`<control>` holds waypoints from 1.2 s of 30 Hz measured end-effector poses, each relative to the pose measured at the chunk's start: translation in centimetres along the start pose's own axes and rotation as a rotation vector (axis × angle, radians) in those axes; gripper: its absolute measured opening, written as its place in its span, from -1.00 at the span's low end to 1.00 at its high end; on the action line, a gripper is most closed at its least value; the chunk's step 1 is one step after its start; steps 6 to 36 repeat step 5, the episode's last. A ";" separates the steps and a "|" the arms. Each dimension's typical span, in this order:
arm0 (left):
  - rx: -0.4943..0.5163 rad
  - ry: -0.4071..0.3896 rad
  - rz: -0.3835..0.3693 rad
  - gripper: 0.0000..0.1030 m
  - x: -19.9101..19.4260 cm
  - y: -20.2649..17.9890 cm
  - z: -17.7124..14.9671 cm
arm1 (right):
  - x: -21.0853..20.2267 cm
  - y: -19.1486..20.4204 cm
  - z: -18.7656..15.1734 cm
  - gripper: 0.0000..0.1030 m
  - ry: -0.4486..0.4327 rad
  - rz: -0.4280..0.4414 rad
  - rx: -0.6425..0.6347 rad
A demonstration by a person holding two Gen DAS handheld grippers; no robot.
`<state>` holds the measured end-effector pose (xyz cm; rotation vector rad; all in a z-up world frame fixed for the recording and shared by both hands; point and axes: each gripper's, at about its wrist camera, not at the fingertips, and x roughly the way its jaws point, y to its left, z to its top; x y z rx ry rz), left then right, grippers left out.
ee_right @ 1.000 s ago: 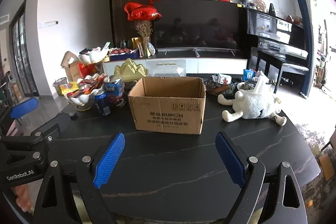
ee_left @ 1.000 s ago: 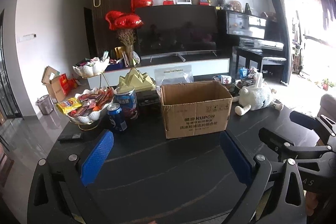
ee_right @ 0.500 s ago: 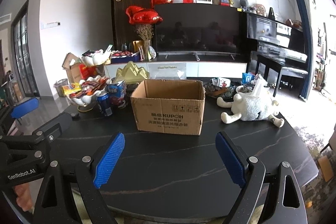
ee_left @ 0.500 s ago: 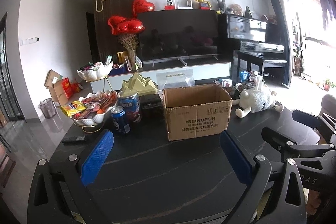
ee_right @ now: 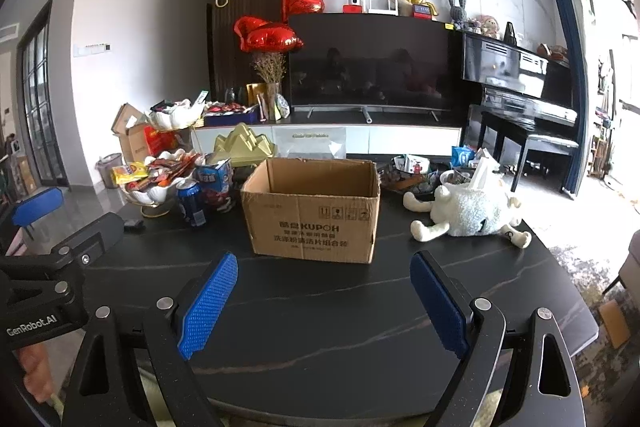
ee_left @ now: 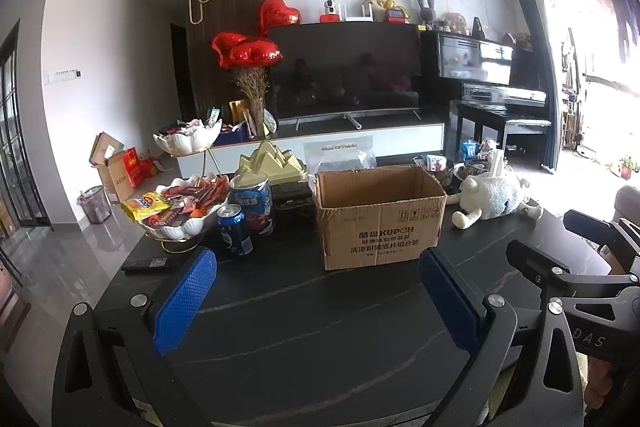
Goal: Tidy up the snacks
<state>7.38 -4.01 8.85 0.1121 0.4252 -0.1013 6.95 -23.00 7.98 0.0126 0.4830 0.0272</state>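
An open cardboard box (ee_left: 380, 217) (ee_right: 314, 213) stands mid-table, its inside hidden from here. To its left a white shell bowl (ee_left: 176, 227) (ee_right: 148, 193) holds several snack packets. A blue soda can (ee_left: 235, 230) (ee_right: 191, 205) and a tall blue tin (ee_left: 253, 203) stand beside that bowl. My left gripper (ee_left: 316, 279) is open over the bare near table, well short of the box. Over the same stretch my right gripper (ee_right: 324, 281) is open too, nothing between its blue pads (ee_right: 210, 303).
The dark marble table (ee_left: 320, 327) carries a white plush sheep (ee_right: 470, 213) at the right, a remote (ee_left: 146, 263) at the left and a gold ornament (ee_left: 272, 163) behind the tin. More snack wrappers (ee_right: 412, 167) lie behind the box. A person's hand (ee_right: 36, 371) grips the left gripper's handle.
Both views have tilted slightly upward, so the box and bowl sit a little lower in frame. Nothing on the table has moved and both grippers stay open.
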 end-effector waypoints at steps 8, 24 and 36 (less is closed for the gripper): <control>-0.001 0.001 0.005 1.00 0.1 0.0 0.0 | 0.0 0.0 0.0 0.73 0.002 -0.001 0.000; -0.001 0.001 0.005 1.00 0.1 0.0 0.0 | 0.0 0.0 0.0 0.73 0.002 -0.001 0.000; -0.001 0.001 0.005 1.00 0.1 0.0 0.0 | 0.0 0.0 0.0 0.73 0.002 -0.001 0.000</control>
